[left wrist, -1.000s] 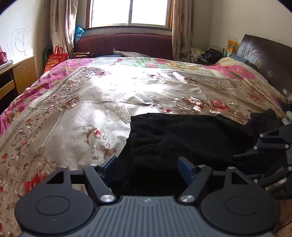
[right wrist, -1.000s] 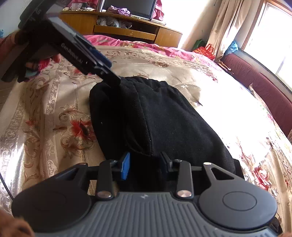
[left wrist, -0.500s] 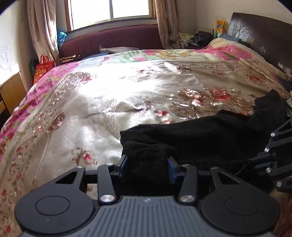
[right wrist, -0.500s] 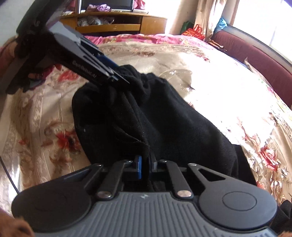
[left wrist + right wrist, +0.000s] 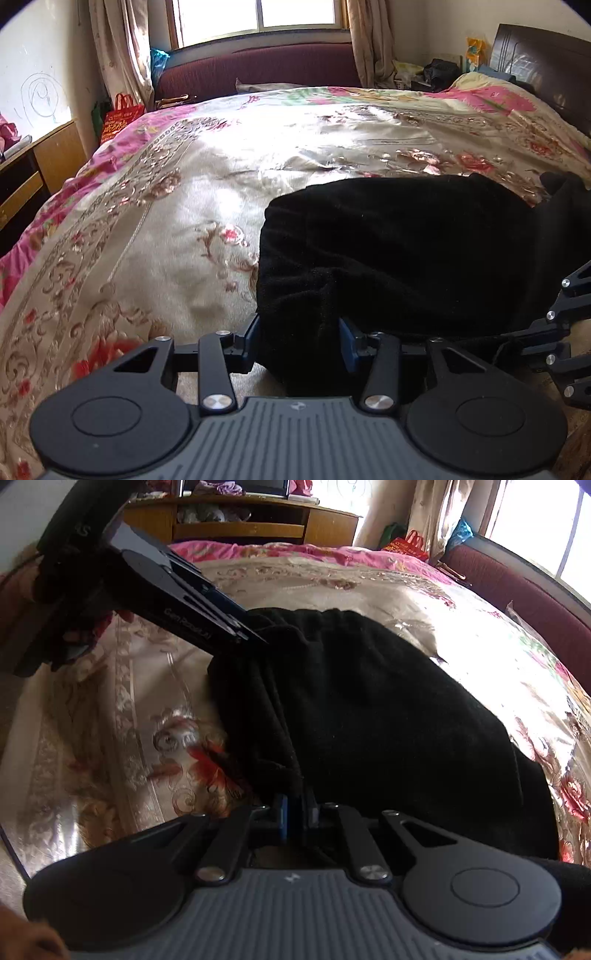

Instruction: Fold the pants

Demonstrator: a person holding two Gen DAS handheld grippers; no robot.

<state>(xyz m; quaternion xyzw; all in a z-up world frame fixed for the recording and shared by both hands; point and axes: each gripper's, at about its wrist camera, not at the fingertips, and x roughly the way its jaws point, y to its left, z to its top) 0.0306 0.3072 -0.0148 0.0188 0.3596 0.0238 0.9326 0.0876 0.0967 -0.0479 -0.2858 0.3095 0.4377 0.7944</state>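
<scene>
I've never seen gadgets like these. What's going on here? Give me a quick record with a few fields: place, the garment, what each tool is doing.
Place: bed with a shiny floral bedspread, window behind
Garment: black fleece pants, bunched on the bedspread
Left tool: jaws opening slightly, a thick fold of the pants between its blue pads
Right tool: jaws nearly together, pinching a thin edge of the pants
Elsewhere: red shopping bag on the floor by the curtain
</scene>
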